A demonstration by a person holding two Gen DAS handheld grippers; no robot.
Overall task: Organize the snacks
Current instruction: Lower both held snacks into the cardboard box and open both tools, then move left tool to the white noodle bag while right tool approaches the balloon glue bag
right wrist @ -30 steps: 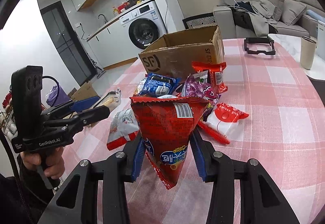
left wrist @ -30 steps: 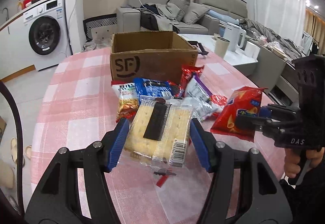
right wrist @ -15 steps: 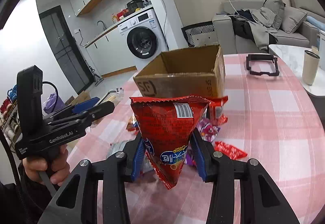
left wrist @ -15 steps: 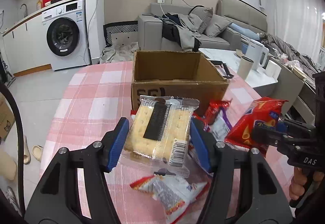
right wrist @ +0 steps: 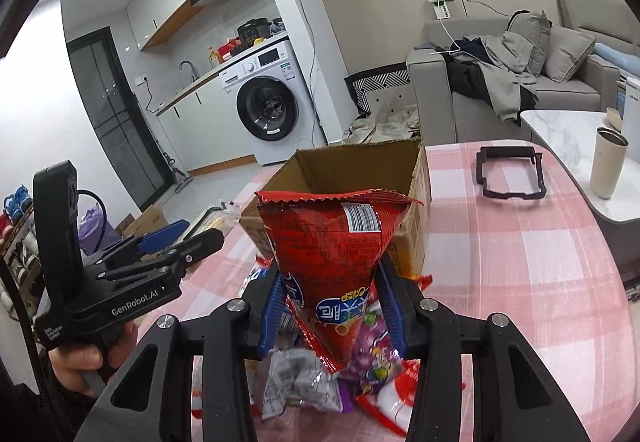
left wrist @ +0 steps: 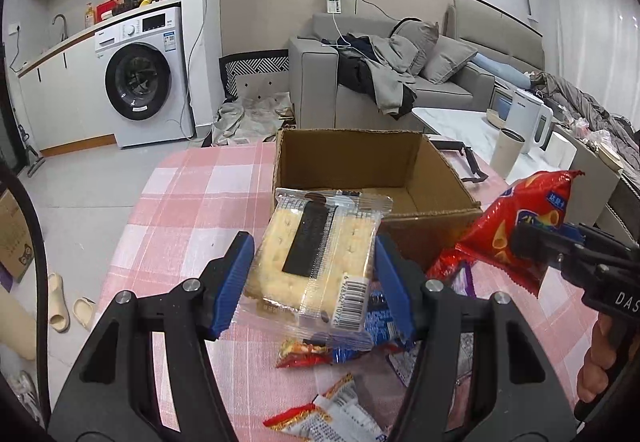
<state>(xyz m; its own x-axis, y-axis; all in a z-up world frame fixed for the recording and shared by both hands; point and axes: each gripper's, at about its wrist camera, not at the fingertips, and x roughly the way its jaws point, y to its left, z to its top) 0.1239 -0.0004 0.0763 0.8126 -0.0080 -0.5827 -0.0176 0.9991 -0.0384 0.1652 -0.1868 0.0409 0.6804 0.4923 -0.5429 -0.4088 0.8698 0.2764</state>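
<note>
Left gripper (left wrist: 314, 284): clamps cracker pack (left wrist: 316, 262), before the cardboard box (left wrist: 372, 177).
Right gripper (right wrist: 332, 310): clamps red chip bag (right wrist: 332, 246); barcode shows only here.

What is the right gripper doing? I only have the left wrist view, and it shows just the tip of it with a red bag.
Observer: The right gripper is shut on the red chip bag, pinching its lower half, sealed top edge upward.
Operator: Anything on the table beyond the cardboard box?
Observer: Yes, to the right of the cardboard box a black rectangular frame lies flat on the checked cloth.
Operator: What is under that bag?
Observer: A purple snack packet and a clear silver one lie loose on the table beneath it.
</note>
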